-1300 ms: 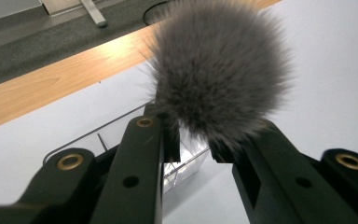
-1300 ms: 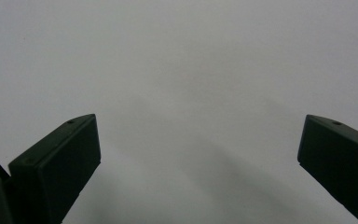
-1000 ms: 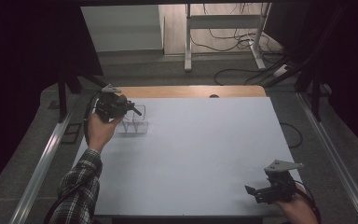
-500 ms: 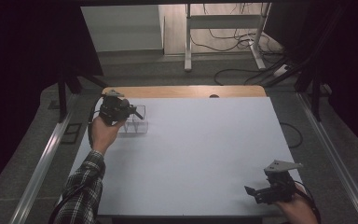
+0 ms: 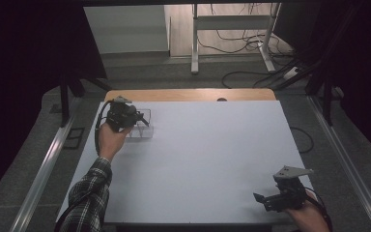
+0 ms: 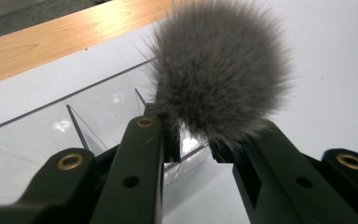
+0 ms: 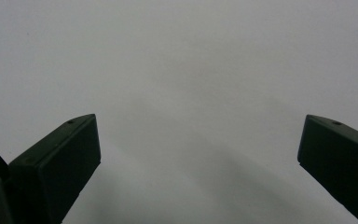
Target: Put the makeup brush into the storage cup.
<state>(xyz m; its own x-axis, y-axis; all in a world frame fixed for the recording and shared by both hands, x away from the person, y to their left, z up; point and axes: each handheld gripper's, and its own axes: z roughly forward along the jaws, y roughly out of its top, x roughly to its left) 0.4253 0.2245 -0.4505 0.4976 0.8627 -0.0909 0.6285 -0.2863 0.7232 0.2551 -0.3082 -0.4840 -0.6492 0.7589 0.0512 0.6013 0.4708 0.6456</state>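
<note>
A grey fluffy pom-pom (image 6: 219,79) is pinched at its base between my left gripper's (image 6: 193,144) jaws. It hangs just over a clear plastic box with dividers (image 6: 51,135), above the compartment at its end. In the high view, my left gripper (image 5: 142,121) is over that clear box (image 5: 145,131) at the far left of the white table (image 5: 207,145). My right gripper (image 5: 262,200) rests near the front right corner, its jaws wide open over bare white surface (image 7: 198,144) with nothing between them.
A strip of wooden tabletop (image 5: 188,94) runs along the far edge behind the white sheet. Metal rails (image 5: 43,169) flank the table on both sides. Cables and a table frame (image 5: 232,29) lie on the floor beyond.
My left gripper has drifted slightly nearer and lower over the clear box with the pom-pom still in it. The right gripper has stayed where it was.
</note>
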